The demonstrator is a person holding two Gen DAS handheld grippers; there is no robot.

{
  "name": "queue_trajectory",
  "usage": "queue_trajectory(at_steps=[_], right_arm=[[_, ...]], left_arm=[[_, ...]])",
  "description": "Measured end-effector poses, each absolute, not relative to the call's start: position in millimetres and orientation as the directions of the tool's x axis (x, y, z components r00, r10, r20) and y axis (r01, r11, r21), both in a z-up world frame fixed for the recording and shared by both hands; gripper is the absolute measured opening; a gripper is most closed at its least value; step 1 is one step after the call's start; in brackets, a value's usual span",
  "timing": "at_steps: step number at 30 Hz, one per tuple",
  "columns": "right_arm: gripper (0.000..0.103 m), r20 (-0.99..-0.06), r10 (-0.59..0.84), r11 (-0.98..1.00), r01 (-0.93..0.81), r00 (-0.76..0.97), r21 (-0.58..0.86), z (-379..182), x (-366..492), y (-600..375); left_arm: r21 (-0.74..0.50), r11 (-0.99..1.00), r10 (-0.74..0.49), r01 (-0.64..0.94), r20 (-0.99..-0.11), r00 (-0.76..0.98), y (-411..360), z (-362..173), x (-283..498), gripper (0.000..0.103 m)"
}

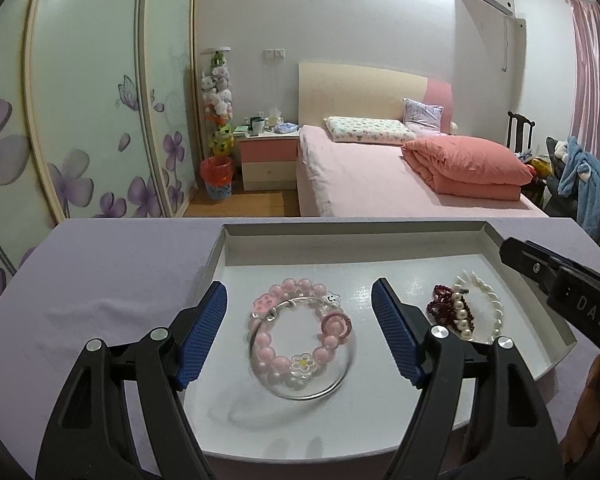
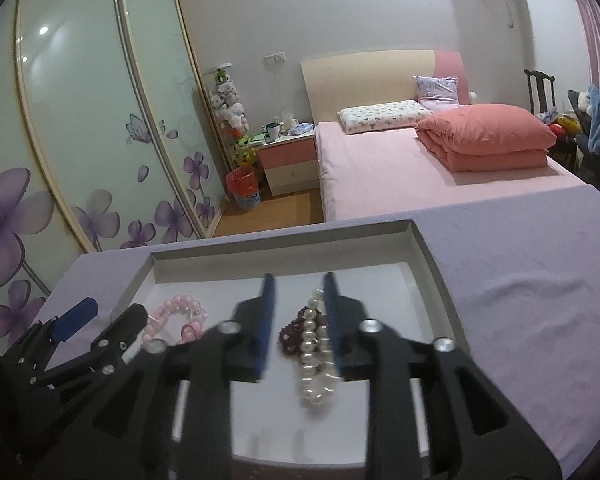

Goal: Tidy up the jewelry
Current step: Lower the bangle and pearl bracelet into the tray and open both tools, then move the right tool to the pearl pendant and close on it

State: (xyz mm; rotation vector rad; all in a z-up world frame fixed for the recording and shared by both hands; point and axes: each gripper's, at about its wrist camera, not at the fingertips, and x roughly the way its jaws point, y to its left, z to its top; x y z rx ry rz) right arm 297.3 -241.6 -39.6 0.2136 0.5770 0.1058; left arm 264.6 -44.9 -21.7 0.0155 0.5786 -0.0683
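Observation:
A shallow white tray [image 1: 284, 260] lies on a lilac-covered table. In it a pink bead bracelet [image 1: 300, 326] with flower charms lies on a thin silver bangle [image 1: 324, 390]. To its right lie a white pearl bracelet [image 1: 482, 304] and a dark red bead bracelet [image 1: 442, 304]. My left gripper [image 1: 300, 316] is open, its blue pads on either side of the pink bracelet, just above the tray. My right gripper [image 2: 298, 302] hangs above the pearl bracelet [image 2: 312, 344] and dark red beads [image 2: 292, 330], its jaws partly open and empty. The pink bracelet also shows in the right wrist view [image 2: 180, 316].
The lilac cloth [image 1: 112, 280] covers the table around the tray [image 2: 428, 264]. Beyond the far edge are a pink bed [image 1: 380, 176], a nightstand [image 1: 268, 156], a red bin [image 1: 217, 178] and flowered wardrobe doors [image 1: 80, 120].

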Motion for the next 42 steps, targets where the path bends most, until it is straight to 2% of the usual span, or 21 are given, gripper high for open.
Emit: queue_trajectory(at_steps=[10, 17, 21, 24, 29, 35, 42], right_arm=[[0.029, -0.506, 0.152, 0.972, -0.036, 0.849, 0.231, -26, 267, -251], [0.029, -0.517, 0.15, 0.978, -0.05, 0.842, 0.202, -20, 230, -257], [0.031, -0.569, 0.16, 0.981, -0.065, 0.806, 0.184, -31, 204, -262], [0.031, -0.622, 0.188, 0.977, -0.08, 0.76, 0.198, -46, 184, -268], [0.031, -0.686, 0.181, 0.982, -0.096, 0.704, 0.16, -70, 165, -263], [0.031, -0.755, 0.173, 0.984, -0.141, 0.633, 0.108, -93, 155, -249], [0.031, -0.779, 0.142, 0.986, -0.153, 0.611, 0.06, -100, 162, -241]], left_arm=[[-0.038, 0.998, -0.062, 0.049, -0.521, 0.851, -21, -4, 241, 0.076], [-0.016, 0.998, -0.053, 0.053, -0.512, 0.857, -6, 1, 206, 0.085], [-0.002, 0.998, -0.053, 0.061, -0.525, 0.849, 6, -5, 182, 0.093], [0.012, 0.997, -0.055, 0.074, -0.548, 0.835, 8, -11, 169, 0.094], [0.03, 0.996, -0.051, 0.086, -0.598, 0.8, 8, -28, 150, 0.094], [0.035, 0.995, -0.049, 0.09, -0.613, 0.788, 10, -34, 140, 0.094], [0.064, 0.992, -0.045, 0.111, -0.637, 0.77, 4, -43, 141, 0.094]])
